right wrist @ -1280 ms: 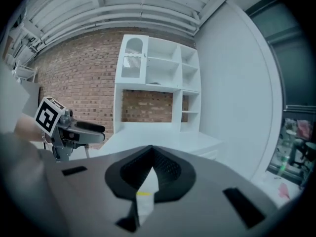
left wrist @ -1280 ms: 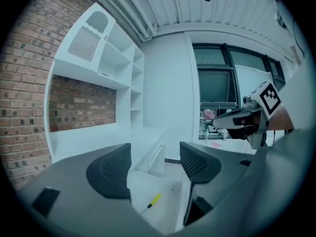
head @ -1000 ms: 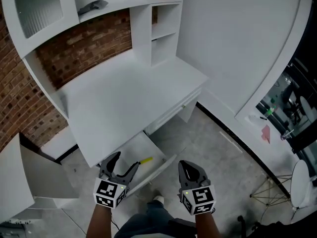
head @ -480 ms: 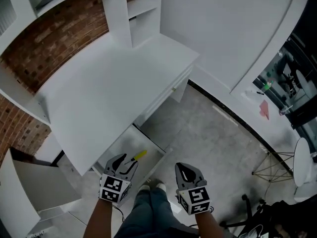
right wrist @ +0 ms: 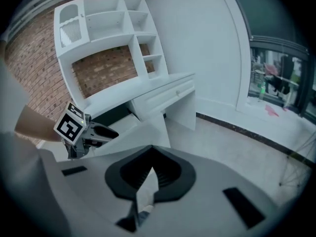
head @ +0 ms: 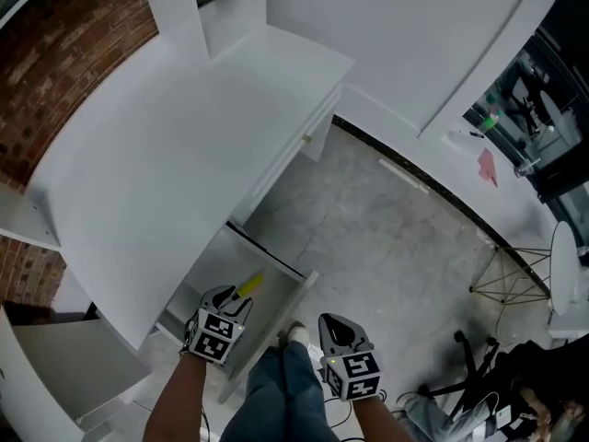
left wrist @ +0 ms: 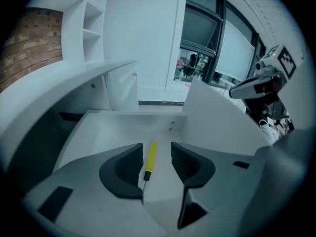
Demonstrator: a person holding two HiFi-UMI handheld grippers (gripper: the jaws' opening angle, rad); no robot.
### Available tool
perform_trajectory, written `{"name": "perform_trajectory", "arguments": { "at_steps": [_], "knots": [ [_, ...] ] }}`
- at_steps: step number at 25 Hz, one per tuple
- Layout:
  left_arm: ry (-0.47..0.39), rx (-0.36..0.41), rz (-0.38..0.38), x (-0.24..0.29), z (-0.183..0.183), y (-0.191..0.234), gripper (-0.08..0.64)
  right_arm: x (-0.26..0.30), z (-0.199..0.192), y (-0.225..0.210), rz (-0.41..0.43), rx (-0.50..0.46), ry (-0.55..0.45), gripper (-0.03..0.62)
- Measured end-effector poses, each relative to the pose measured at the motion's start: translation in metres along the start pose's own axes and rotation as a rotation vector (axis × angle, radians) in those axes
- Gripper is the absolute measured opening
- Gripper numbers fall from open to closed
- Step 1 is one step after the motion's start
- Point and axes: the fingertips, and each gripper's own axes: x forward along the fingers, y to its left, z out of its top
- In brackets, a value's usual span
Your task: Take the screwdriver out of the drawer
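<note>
Two hazards at screwdriver: possible roll or skid of the yellow-handled screwdriver with thin metal shaft point(left wrist: 151, 154) across the smooth drawer floor if struck by one pad before the other; possible pinch on the thin shaft rather than the handle, judged a weak hold.
Hazard at drawer: possible knock of the jaw tips against the floor or front panel of the open white drawer point(left wrist: 118, 132) on a steep approach.
Screwdriver location: flat on the drawer floor, handle on the far side, shaft nearer the left gripper view's camera, untouched.
Left gripper point(left wrist: 157, 157): pitched down into the drawer; jaws closing, pads part-spread either side of the handle, clear of it; nothing gripped.
Left hand: forearm low beside the person's leg in head view, marker cube uppermost.
Right gripper point(right wrist: 150, 154): outside the drawer, just beside its front panel, above the grey floor point(head: 386, 247); fingertips pressed together, nothing between.
Task stage: judged pre-grasp; screwdriver not yet lifted.
</note>
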Motion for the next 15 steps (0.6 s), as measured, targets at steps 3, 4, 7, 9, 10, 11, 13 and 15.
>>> {"name": "perform_trajectory", "arguments": {
  "at_steps": [3, 4, 7, 9, 10, 11, 13, 15],
  "knots": [
    [0.081, 0.063, -0.018, 0.03, -0.021, 0.001, 0.183, 0.011, -0.02, -0.007, -0.026, 0.027, 0.027, 0.011],
    [0.101, 0.072, -0.024, 0.039, -0.026, 0.002, 0.181, 0.014, -0.025, -0.01, -0.034, 0.032, 0.036, 0.011],
    [0.149, 0.07, -0.036, 0.061, -0.04, 0.004, 0.178, 0.022, -0.035, -0.016, -0.054, 0.045, 0.051, 0.011],
    [0.177, 0.045, -0.03, 0.071, -0.049, 0.008, 0.178, 0.026, -0.038, -0.02, -0.065, 0.042, 0.057, 0.011],
    [0.187, 0.028, -0.022, 0.075, -0.053, 0.01, 0.175, 0.028, -0.038, -0.022, -0.07, 0.036, 0.058, 0.011],
    [0.193, 0.014, -0.012, 0.078, -0.056, 0.012, 0.161, 0.029, -0.037, -0.023, -0.074, 0.031, 0.058, 0.011],
    [0.189, 0.013, 0.002, 0.081, -0.058, 0.014, 0.143, 0.03, -0.034, -0.025, -0.08, 0.025, 0.054, 0.011],
    [0.183, 0.041, 0.006, 0.082, -0.058, 0.014, 0.109, 0.032, -0.032, -0.027, -0.085, 0.02, 0.05, 0.011]
  ]
}}
